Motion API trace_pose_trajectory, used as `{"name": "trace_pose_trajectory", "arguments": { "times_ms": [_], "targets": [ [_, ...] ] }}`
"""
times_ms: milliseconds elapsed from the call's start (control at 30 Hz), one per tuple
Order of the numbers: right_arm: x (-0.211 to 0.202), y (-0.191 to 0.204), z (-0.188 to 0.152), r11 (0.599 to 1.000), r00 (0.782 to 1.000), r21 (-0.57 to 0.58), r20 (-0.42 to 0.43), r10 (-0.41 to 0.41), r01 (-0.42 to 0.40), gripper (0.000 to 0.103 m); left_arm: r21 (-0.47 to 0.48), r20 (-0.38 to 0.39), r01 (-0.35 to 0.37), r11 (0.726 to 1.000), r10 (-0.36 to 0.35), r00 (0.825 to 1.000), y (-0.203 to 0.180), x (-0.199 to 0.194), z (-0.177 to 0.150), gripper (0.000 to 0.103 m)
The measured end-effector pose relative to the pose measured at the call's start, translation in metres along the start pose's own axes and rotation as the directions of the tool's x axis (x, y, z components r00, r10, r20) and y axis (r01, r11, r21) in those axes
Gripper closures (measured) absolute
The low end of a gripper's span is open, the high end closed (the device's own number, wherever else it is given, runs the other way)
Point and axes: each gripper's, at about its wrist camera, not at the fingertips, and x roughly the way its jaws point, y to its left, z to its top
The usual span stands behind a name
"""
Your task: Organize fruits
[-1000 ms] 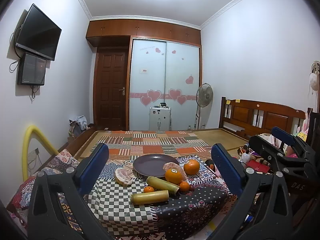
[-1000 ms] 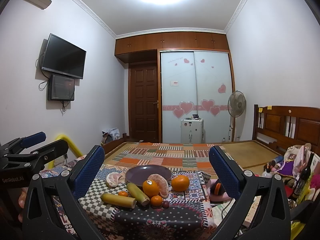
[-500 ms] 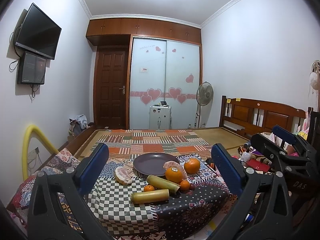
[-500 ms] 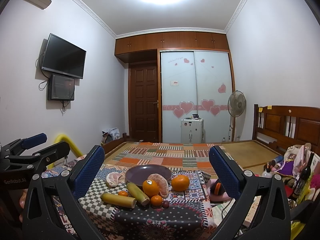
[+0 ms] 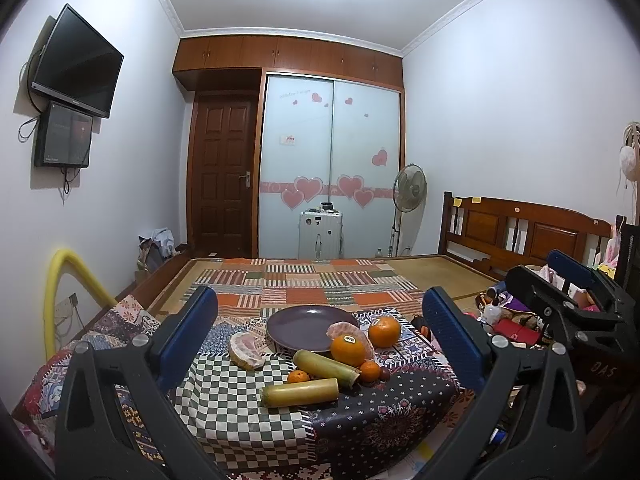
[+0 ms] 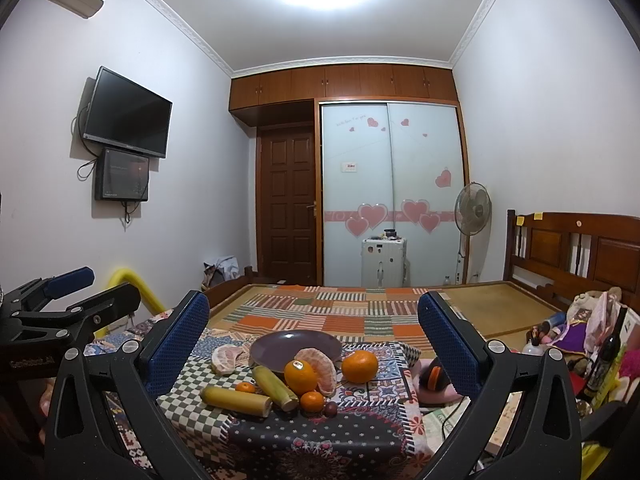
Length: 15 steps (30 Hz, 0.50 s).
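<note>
Tablecloth (image 5: 224,396) fruits (image 5: 347,350) lie beyond both hand-held grippers (image 5: 320,328) (gaping).

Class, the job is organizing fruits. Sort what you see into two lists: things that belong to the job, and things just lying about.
Belongs to the job:
purple plate
stickered orange
second orange
peeled pomelo pieces
small tangerines
two cane sticks
left claw and right claw, both open

Just lying about:
fan
suitcase
television
headphones

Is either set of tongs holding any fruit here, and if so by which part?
Nothing is held. The left tongs and right tongs are both open and empty, short of the table; the fruit lies around the purple plate.
</note>
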Motion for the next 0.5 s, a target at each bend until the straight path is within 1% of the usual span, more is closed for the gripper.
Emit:
{"name": "trace_pose_trajectory", "arguments": {
  "times_ms": [500],
  "targets": [
    [0.0015, -0.0047, -0.0019, 1.000, 1.000, -0.001, -0.006, -0.003, 0.003, 0.000, 0.008, -0.001, 0.007, 1.000, -0.007, 1.000, -0.0029, 0.0018, -0.0011, 0.000]
  ]
}}
